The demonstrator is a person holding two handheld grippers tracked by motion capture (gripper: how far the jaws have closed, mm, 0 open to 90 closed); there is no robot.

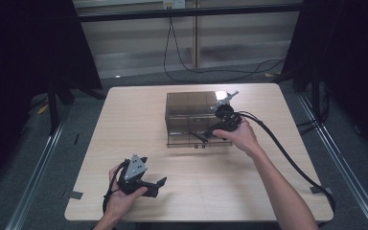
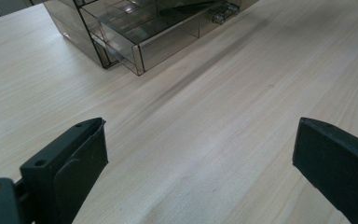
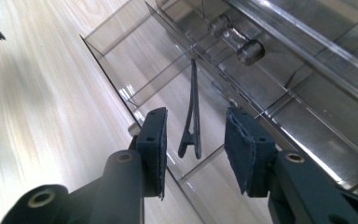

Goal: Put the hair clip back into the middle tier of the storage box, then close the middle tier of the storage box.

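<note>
Pale wood of the bench lies nearest to you, and there your left hand-held gripper rests low with its jaws wide apart and nothing between them. Farther out, your right hand-held gripper hangs over the pulled-out drawer of the smoky clear plastic organizer; its jaws stand apart, on both sides of a thin dark hair clip that lies on the drawer floor, and they do not touch it yet. To take the clip well, I think you should go down straight, keep the pads clear of the thin drawer walls, and close on the thicker near end, because the long end is flat and could slip. The right gripper view gives you the clip and the round clear knob very plainly, while the high view tells you how the whole organizer sits at the far middle of the bench, well apart from your left hand.
</note>
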